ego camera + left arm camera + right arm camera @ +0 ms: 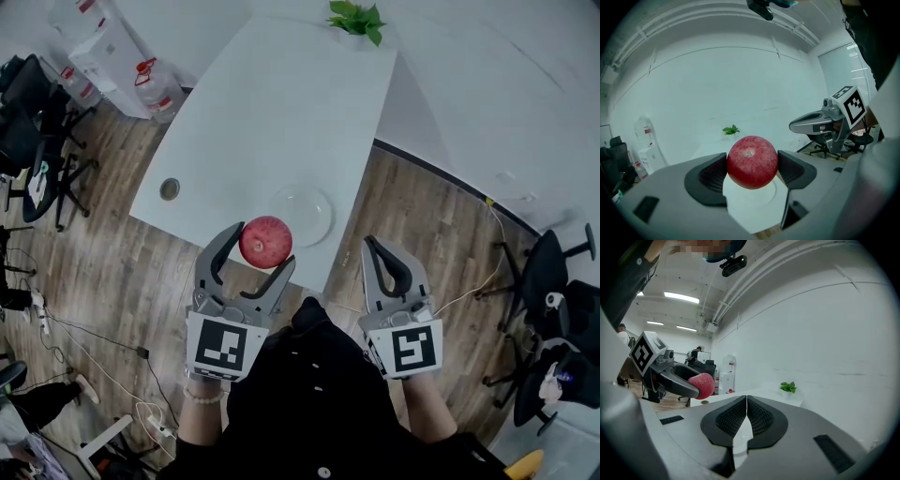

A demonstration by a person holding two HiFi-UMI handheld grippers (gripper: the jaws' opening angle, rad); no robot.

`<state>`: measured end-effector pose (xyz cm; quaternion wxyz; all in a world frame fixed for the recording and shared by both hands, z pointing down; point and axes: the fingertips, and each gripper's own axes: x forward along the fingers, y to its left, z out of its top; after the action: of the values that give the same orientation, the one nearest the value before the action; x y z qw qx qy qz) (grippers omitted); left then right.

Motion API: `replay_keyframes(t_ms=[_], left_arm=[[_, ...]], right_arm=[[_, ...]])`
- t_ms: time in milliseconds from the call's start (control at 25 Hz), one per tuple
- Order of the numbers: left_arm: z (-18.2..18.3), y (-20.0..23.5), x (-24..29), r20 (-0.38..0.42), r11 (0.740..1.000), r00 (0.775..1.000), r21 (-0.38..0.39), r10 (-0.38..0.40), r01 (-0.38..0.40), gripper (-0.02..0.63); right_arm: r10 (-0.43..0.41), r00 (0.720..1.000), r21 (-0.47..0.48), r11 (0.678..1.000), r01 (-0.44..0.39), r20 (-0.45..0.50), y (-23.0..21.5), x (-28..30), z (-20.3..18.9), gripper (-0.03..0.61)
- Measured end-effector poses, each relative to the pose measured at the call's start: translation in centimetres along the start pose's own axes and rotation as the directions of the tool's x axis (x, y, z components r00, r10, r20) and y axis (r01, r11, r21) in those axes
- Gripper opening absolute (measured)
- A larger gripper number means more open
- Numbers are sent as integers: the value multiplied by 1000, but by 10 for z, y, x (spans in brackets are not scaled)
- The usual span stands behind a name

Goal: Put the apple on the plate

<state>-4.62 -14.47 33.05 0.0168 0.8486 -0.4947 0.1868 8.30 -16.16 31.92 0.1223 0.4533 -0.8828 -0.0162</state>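
Apple (pixel 265 241) clamped in left gripper (pixel 262 247), one jaw pad pressed on each side, stem end turned toward that gripper's camera. Held in the air over near edge of white table (pixel 281 103), not resting on it. In head view, overlapping near-left rim of clear plate (pixel 323 211); in left gripper view, plate (pixel 774 191) visible just below and past the fruit. Plate flat on table, close to near edge, toward near right corner, nothing on it. Right gripper (pixel 373 246) with jaws pressed together, nothing between them, held off near right corner over wooden floor (pixel 427 234), level with left gripper and well apart from it. Small green plant (pixel 356 17) at far right corner of table. Round hole (pixel 169 188) in tabletop by left edge. Water jug (pixel 157 89) on floor beyond left edge.
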Motion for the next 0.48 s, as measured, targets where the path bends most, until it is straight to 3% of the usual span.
replay_keyframes(t_ms=[80, 240, 480], left_arm=[[2, 3, 9, 6, 1000, 1000, 16, 4, -4, 351], [3, 7, 20, -19, 999, 999, -34, 28, -29, 351], [1, 10, 46, -13, 999, 1000, 21, 26, -26, 351]], right_arm=[[7, 1000, 4, 1000, -7, 1, -8, 6, 0, 41], [22, 1000, 2, 1000, -22, -6, -17, 15, -3, 41], [40, 999, 8, 999, -39, -21, -32, 26, -8, 41]])
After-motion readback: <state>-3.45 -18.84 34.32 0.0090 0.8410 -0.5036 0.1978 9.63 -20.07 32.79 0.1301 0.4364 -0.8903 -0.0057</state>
